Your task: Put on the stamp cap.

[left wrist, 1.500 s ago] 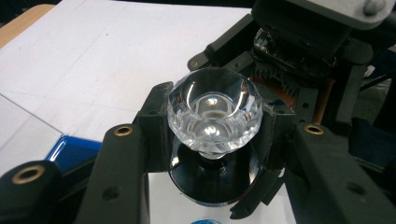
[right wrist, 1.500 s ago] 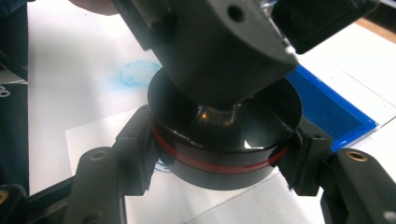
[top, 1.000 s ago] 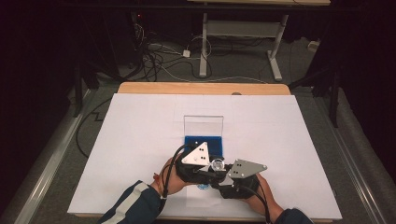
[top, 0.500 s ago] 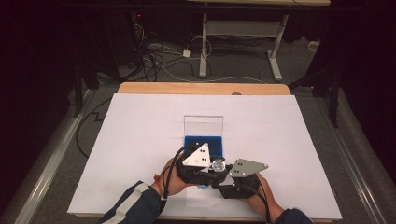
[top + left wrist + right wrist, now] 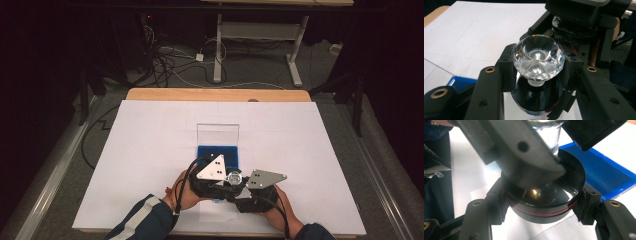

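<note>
A faceted clear stopper (image 5: 538, 58), glassy and cut like a gem, sits on top of a round black bottle (image 5: 544, 197), above the front of the white-covered counter (image 5: 150, 150). In the left gripper view the left tool (image 5: 537, 67) clamps the stopper between its black pads, and light pools in the stopper's hollow centre above a short ribbed neck. The right gripper view looks from lower down: the right tool (image 5: 541, 205) grips the bottle's glossy, drum-shaped body, which carries a thin red band round its lower edge, with the other tool's jaw crossing above it. From the high view both tools meet near the front edge, each topped by a grey three-cornered plate. Just behind them lies a blue tray (image 5: 218, 152) with a clear upright lid (image 5: 217, 134).
</note>
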Available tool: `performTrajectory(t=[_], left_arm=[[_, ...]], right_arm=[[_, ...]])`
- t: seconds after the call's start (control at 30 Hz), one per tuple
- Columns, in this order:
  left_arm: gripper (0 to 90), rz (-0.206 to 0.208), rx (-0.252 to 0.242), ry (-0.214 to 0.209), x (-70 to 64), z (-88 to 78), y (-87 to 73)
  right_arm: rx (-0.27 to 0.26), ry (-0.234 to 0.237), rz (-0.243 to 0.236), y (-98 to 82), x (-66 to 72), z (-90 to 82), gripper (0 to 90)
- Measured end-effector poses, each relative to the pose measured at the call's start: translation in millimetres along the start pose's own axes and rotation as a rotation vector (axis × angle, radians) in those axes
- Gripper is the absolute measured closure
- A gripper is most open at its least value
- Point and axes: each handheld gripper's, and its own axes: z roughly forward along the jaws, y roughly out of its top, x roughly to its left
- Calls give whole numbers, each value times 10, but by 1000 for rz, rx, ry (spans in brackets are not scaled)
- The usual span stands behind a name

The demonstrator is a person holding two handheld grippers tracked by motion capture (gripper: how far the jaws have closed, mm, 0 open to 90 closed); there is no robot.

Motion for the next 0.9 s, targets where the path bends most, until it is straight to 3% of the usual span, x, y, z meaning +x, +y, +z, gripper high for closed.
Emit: performTrajectory(t=[0.33, 0.5, 0.9], left_arm=[[540, 0, 11, 3, 15, 7, -3], [538, -31, -6, 4, 62, -25, -23], [538, -31, -6, 4, 58, -20, -21]], right_arm=[[17, -17, -20, -2, -6, 2, 384], [5, -48, -30, 2, -9, -13, 382], [8, -47, -26, -2, -1, -4, 376]])
